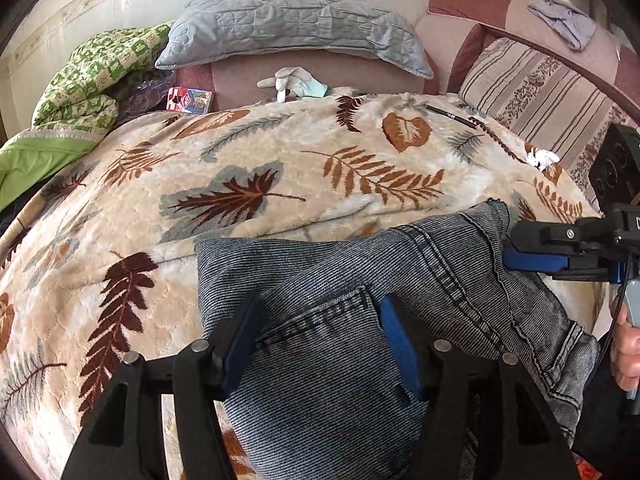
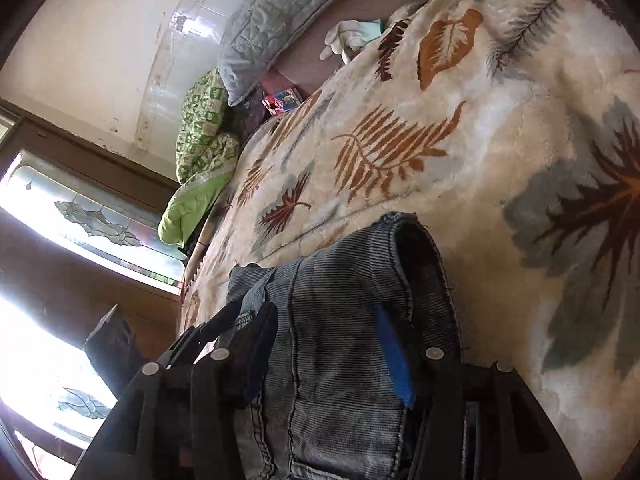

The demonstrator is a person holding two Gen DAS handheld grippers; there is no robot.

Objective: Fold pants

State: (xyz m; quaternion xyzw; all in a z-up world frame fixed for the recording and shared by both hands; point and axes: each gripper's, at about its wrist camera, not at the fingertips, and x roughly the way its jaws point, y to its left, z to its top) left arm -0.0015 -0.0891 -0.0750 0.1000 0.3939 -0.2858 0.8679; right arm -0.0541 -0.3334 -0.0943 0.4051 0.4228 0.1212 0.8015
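Grey-blue denim pants (image 1: 360, 292) lie folded on the leaf-patterned blanket (image 1: 240, 168) at the near edge of the bed. My left gripper (image 1: 318, 316) hangs over the pants with its jaws wide apart, the fabric between and under the fingers. My right gripper (image 1: 516, 260) shows at the right of the left wrist view, at the pants' right edge. In the right wrist view my right gripper (image 2: 324, 328) has its jaws apart with a thick fold of the pants (image 2: 340, 360) between them. Whether either one grips the fabric is unclear.
A grey quilted pillow (image 1: 292, 28) and a striped cushion (image 1: 532, 92) lie at the head of the bed. A green patterned quilt (image 1: 92, 80) is bunched at the left. White gloves (image 1: 292, 82), a black pen (image 1: 452, 117) and a small box (image 1: 190, 100) lie beyond.
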